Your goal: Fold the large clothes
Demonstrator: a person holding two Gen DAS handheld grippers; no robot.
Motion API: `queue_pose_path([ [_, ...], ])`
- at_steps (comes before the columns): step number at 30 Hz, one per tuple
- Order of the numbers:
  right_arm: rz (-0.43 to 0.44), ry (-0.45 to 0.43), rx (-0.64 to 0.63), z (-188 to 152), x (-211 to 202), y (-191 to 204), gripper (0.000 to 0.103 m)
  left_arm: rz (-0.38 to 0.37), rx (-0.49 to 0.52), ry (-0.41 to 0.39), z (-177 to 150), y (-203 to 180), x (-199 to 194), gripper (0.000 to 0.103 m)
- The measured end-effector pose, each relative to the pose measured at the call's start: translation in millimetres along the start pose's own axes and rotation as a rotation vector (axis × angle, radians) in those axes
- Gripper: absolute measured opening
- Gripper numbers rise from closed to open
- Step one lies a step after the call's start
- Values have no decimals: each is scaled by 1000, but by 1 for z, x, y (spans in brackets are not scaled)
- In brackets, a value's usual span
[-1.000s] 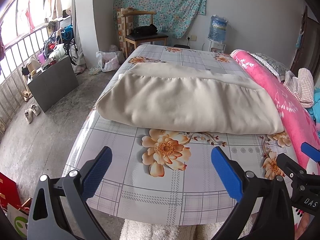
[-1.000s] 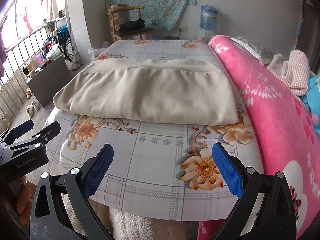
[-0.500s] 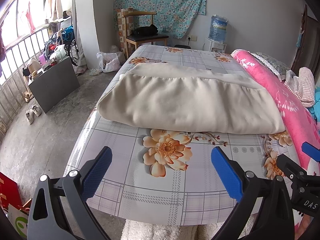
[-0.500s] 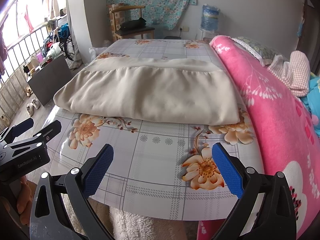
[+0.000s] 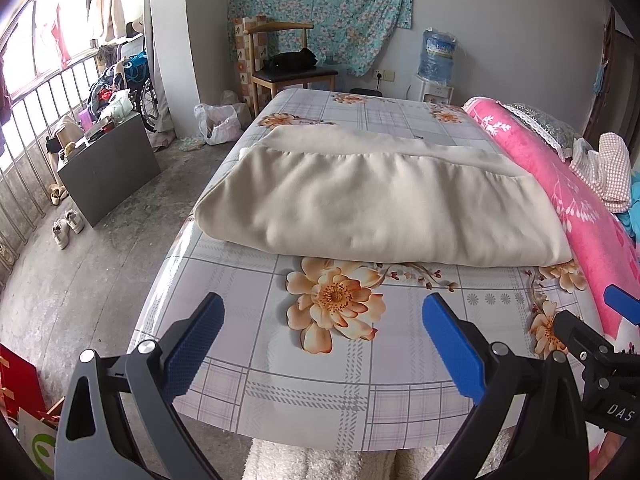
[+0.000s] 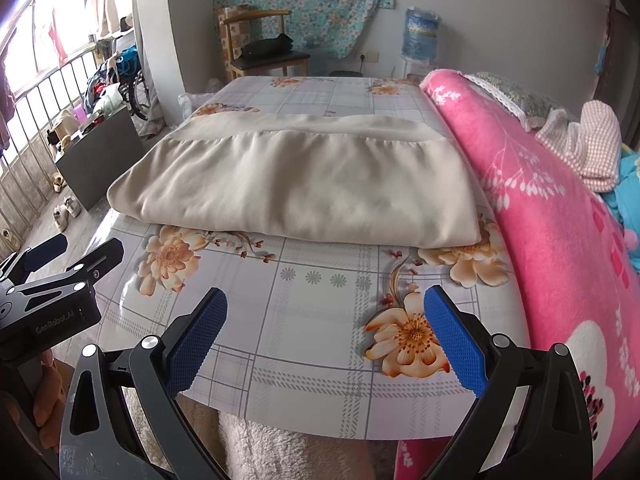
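Lying folded on the bed [image 5: 304, 364], a beige garment [image 5: 380, 208] looks smooth. Both the left gripper [image 5: 320, 346] and right gripper [image 6: 326, 340] gape empty. Only the right view shows fingers [image 6: 42, 396].

- Left gripper [image 5: 322, 344]: black angular frame, blue textured pads [image 5: 192, 350], silver round screws.
- Right gripper [image 6: 326, 338]: same build; "GenRobot.AI" printed in white on the other unit's body.

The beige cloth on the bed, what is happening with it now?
A person holds two grippers above the near end of the bed. The left gripper and the right gripper are both open and hold nothing. The beige cloth lies folded flat on the flowered sheet, beside a pink blanket. Nothing touches it.
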State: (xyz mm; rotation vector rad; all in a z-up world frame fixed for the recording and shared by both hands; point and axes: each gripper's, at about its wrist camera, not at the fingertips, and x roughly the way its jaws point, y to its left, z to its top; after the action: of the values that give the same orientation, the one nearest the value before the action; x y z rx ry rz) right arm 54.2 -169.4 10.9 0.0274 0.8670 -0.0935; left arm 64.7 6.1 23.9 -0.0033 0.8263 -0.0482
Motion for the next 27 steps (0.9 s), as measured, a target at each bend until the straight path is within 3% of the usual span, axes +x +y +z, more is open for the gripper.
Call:
queue_pose_path([
  [27,-2,2,0,-1,1,1,95,10,6,-6,1,4,2,97],
])
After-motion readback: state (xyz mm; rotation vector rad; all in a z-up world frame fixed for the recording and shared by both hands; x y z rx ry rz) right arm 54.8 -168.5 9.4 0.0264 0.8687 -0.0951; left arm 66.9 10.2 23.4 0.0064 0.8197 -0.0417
